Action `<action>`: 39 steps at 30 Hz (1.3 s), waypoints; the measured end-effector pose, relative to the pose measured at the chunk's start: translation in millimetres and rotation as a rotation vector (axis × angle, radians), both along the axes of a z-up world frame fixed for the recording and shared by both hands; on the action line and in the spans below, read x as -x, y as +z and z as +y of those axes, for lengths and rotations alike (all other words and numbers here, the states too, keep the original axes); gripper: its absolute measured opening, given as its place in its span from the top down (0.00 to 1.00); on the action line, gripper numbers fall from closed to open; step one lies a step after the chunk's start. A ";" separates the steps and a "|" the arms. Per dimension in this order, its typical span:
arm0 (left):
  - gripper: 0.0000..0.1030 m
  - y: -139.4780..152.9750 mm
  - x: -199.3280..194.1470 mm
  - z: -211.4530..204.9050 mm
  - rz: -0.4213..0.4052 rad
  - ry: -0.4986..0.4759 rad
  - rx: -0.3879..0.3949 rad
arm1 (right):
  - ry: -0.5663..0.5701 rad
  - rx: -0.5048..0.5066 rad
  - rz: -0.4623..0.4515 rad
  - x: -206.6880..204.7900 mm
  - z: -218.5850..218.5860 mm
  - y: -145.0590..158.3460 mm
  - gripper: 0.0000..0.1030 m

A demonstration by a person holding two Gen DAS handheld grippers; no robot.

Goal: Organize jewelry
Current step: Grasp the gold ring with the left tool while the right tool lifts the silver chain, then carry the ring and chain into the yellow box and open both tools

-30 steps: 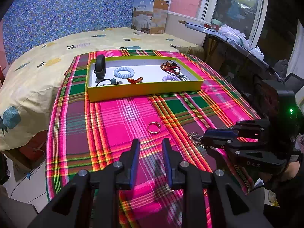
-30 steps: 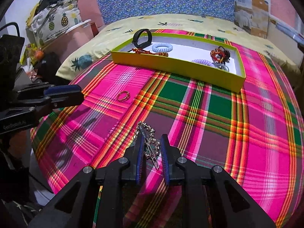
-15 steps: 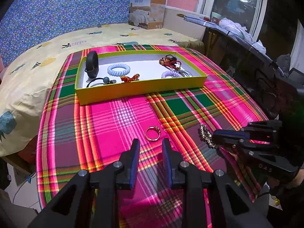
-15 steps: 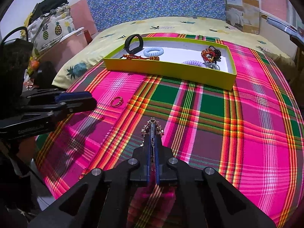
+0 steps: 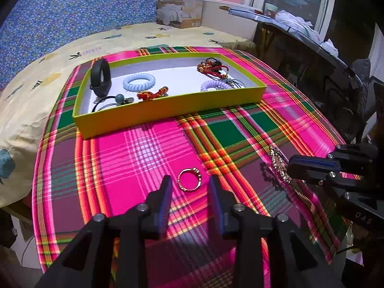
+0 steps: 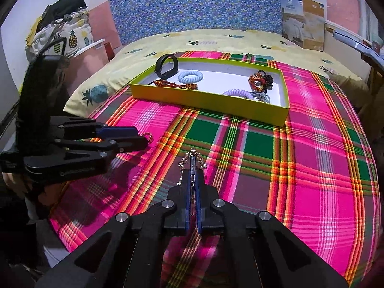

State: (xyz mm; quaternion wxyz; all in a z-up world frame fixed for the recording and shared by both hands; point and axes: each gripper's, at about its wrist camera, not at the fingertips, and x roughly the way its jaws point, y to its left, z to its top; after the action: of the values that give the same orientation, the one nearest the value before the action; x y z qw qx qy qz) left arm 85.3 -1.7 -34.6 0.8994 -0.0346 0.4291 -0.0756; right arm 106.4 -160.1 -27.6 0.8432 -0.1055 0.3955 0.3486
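Observation:
A yellow tray [image 5: 168, 108] [image 6: 208, 100] with a white floor lies on the plaid cloth and holds a black band [image 5: 100, 78], coil hair ties [image 5: 139, 82] and other pieces. A gold ring [image 5: 189, 180] lies on the cloth between the tips of my open left gripper [image 5: 189, 186], which also shows in the right wrist view [image 6: 134, 136]. My right gripper [image 6: 192, 175] is shut on a silver chain bracelet [image 6: 192, 165] [image 5: 279, 165], held just above the cloth.
The plaid cloth [image 6: 312, 156] covers a round table that drops off at the edges. A bed with a yellow sheet [image 5: 60, 55] lies behind. A cardboard box [image 5: 180, 4] stands at the back. Dark furniture [image 5: 324, 60] is at the right.
My right gripper closed on the chain bracelet and lifted it slightly. My left gripper moved forward until its tips flank the gold ring.

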 end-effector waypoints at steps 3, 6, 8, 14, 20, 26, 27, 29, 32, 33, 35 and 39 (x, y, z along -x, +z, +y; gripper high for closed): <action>0.65 -0.1 -3.1 -4.3 0.001 -0.010 -0.022 | -0.003 -0.001 0.003 -0.4 -0.4 -0.9 0.97; 0.65 -0.3 -4.7 -9.5 0.001 -0.015 -0.055 | -0.005 -0.004 0.002 -0.7 -1.0 -0.4 0.97; 0.66 -0.5 -5.0 -12.7 0.001 -0.016 -0.078 | -0.005 -0.005 -0.001 -0.8 -1.9 0.3 0.97; 0.79 0.3 -3.3 -13.9 -0.006 -0.017 -0.090 | -0.014 -0.007 -0.009 0.5 -5.3 3.3 0.97; 0.79 8.5 2.9 -10.9 -0.030 -0.006 -0.065 | -0.026 -0.016 -0.017 0.6 -8.5 8.2 0.97; 0.79 31.2 5.9 -4.0 -0.084 0.008 -0.036 | -0.032 -0.029 -0.035 -1.8 -9.0 17.5 0.97; 0.79 34.1 5.3 -2.4 -0.090 0.011 -0.035 | -0.032 -0.031 -0.040 -2.8 -8.5 19.9 0.97; 0.79 39.5 1.3 1.0 -0.100 0.019 -0.034 | -0.032 -0.036 -0.048 -5.6 -7.6 24.3 0.97; 0.79 46.5 -6.4 7.0 -0.109 0.034 -0.028 | -0.037 -0.044 -0.060 -12.3 -6.7 30.5 0.97; 0.79 48.3 -9.1 8.5 -0.111 0.039 -0.024 | -0.040 -0.049 -0.062 -15.8 -6.4 32.5 0.97; 0.79 52.5 -15.9 12.4 -0.117 0.051 -0.023 | -0.045 -0.060 -0.061 -22.6 -6.5 35.8 0.97; 0.79 60.9 -29.6 17.5 -0.130 0.063 -0.023 | -0.055 -0.074 -0.068 -38.9 -4.7 43.2 0.97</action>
State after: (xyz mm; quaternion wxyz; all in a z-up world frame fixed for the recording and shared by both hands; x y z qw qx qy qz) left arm 114.9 15.9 26.3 0.9277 -0.0328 0.3692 -0.0446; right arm 145.3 -164.8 15.6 0.8687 -0.0754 0.3561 0.3358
